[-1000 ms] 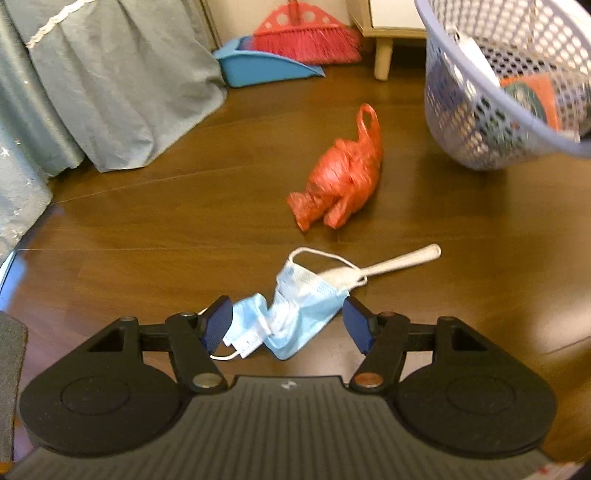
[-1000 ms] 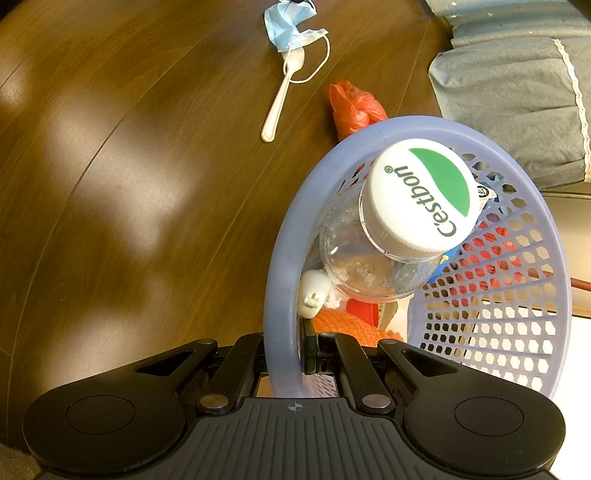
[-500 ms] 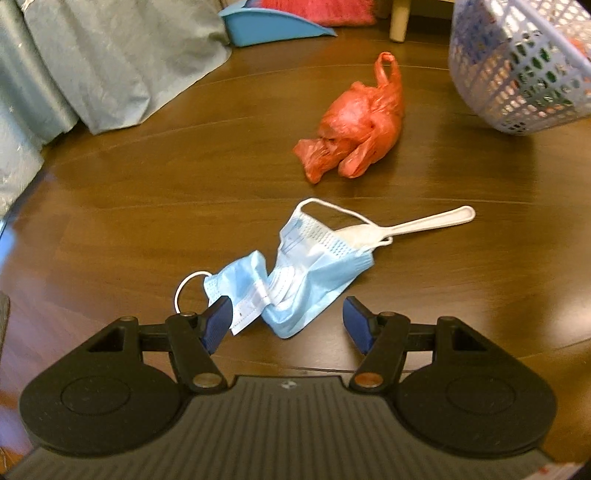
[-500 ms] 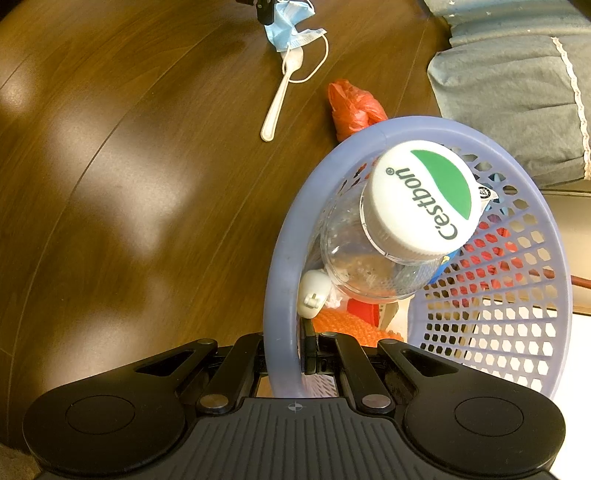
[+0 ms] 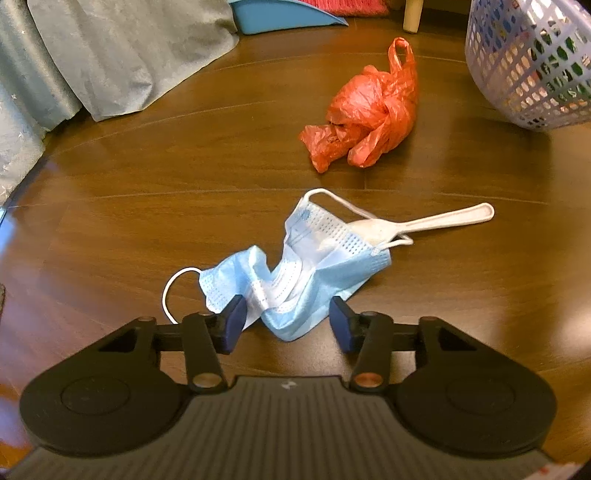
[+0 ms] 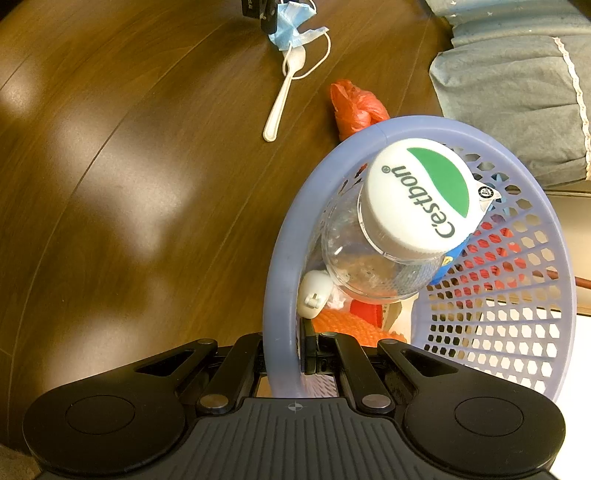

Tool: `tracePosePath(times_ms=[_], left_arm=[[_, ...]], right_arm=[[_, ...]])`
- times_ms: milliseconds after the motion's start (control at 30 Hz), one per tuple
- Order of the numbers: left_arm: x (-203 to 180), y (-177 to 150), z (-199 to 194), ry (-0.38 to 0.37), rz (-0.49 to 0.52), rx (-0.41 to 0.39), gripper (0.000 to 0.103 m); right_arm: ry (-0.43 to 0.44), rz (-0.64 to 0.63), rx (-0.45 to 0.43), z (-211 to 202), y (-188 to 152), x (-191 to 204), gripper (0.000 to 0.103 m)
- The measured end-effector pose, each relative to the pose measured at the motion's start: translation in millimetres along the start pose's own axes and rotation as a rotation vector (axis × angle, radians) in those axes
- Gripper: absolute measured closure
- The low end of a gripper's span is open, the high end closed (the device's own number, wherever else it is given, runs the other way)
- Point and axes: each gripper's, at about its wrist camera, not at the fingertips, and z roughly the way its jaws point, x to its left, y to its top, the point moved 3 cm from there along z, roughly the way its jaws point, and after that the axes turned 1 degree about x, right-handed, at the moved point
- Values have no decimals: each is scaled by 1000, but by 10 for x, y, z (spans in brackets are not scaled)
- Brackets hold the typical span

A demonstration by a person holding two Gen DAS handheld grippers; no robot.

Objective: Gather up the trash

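A crumpled blue face mask (image 5: 295, 273) lies on the brown wooden floor, its near fold between the fingers of my left gripper (image 5: 287, 320), which is open and low over it. A white plastic spoon (image 5: 436, 221) rests against the mask's far edge. Beyond it lies a knotted red plastic bag (image 5: 369, 114). My right gripper (image 6: 291, 354) is shut on the rim of a lilac mesh basket (image 6: 280, 258), held off the floor. Inside the basket are a clear bottle (image 6: 369, 266) with a white and green cap and other trash. The right wrist view also shows the mask (image 6: 291, 26), the spoon (image 6: 282, 96) and the bag (image 6: 354, 107).
Grey fabric (image 5: 110, 55) hangs down to the floor at the far left. A blue dustpan (image 5: 284, 14) and a pale furniture leg (image 5: 412, 14) stand at the back. The basket (image 5: 528, 74) hovers at the far right.
My left gripper has dropped lower and moved forward over the mask, and its fingers have drawn a little closer together. The right gripper still holds the basket in the same place.
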Motion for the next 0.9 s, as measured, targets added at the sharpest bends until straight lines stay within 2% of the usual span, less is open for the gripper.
tracePosePath(times_ms=[67,100,200,300,500,900], left_arm=[[10,-7,-1,1,-6,-2,68],[13,-7,-4,5,-6,-2,75],[23,-21,-1,15,4,6,86],[23,-48,-22,43,31,13,93],[63,-169,-112,93,71,27,96],[286,-348,-313,144,4,40,97]], right_arm=[[0,0,0,1,1,-4,103],[1,1,0,2,3,-7,103],[0,5,0,6,11,-11,103],[0,9,-1,8,4,-17,103],[1,18,-2,10,0,-37,103],[3,28,-5,16,17,-66,103]])
